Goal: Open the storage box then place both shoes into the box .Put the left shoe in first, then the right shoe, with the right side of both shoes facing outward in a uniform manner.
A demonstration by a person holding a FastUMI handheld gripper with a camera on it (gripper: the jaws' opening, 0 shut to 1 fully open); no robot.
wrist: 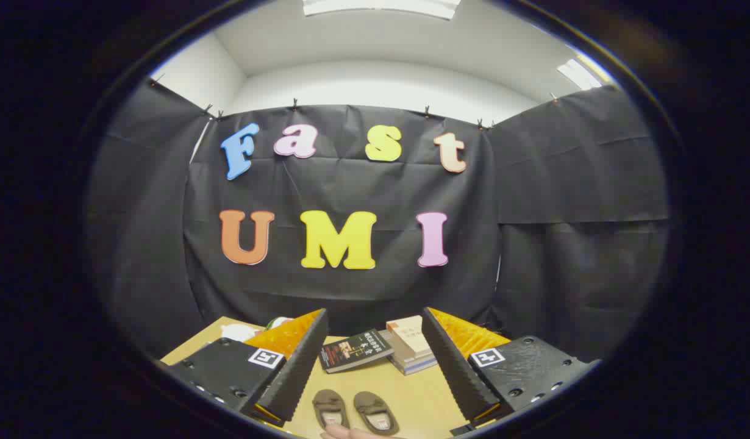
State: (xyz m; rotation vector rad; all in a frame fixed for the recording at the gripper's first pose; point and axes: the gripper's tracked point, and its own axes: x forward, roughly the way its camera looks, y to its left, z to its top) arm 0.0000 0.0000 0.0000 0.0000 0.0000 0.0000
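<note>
Fingers of the gripper (375,360) stand spread wide apart above a light wooden table (411,396), pinching nothing, with open tabletop showing in the gap between them. Each finger is black with a ribbed inner face and an orange outer side, and each carries a small square black-and-white marker on its base. Near the bottom of the gap, between the two fingers, lies a pair of brown shoes: the left-hand shoe (330,408) and the right-hand shoe (375,413) sit side by side, close together but not clearly touching, toes pointing away toward the far side of the table and their light insoles facing up. Just nearer than the shoes, a fingertip of a person's hand (350,433) pokes into sight, close to the heel of the shoes; whether it touches them cannot be told. Farther off, beyond the shoes and still between the fingers, a dark-covered book (355,350) lies flat on the table, and just to its right a small stack of books (410,345) with a tan cover on top rests beside the right finger. On the far left of the table, behind the left finger, something white and partly hidden (241,332) sits by the table's edge.
</note>
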